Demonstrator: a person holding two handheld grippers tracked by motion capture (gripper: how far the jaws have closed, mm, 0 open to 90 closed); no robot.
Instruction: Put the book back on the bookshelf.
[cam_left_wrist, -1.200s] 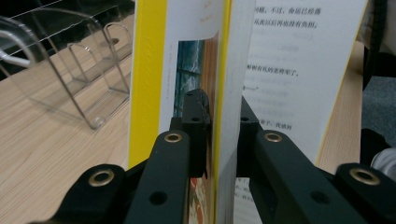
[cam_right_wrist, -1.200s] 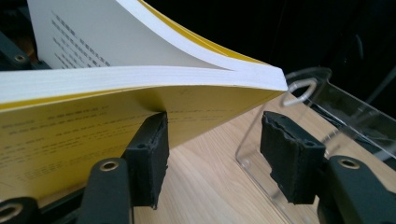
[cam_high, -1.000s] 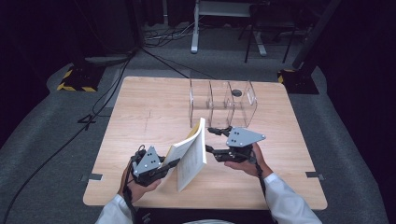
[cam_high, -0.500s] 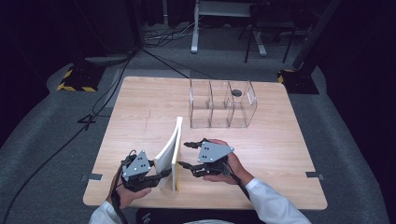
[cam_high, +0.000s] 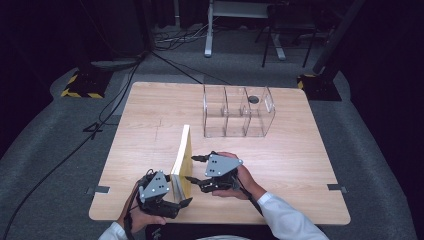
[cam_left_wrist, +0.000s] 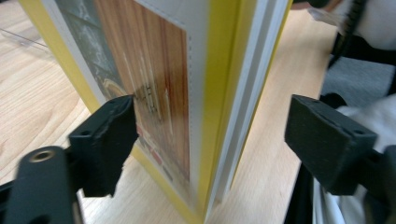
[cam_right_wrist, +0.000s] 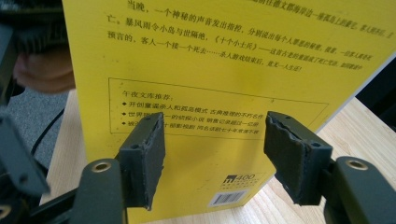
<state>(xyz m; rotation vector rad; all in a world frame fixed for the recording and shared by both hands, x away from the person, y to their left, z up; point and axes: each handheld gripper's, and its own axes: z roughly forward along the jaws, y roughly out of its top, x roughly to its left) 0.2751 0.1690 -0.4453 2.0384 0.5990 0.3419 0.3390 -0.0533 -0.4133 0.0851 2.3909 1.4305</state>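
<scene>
- the yellow book (cam_high: 183, 157) stands on edge on the table (cam_high: 300, 165), near the person's side.
- left gripper (cam_high: 172, 200) straddles its spine, jaws spread, likely to steady it.
- right gripper (cam_high: 194, 169) faces the back cover, jaws apart, holding nothing.

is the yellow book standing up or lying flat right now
Upright. The yellow book stands on its bottom edge on the table, closed, between the left gripper and the right gripper, both open.

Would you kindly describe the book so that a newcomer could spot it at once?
On the wooden table, look at the near edge, in front of the clear plastic organizer. Between the left gripper and right gripper a yellow book stands upright on its edge, the one yellow thing on the table.
</scene>
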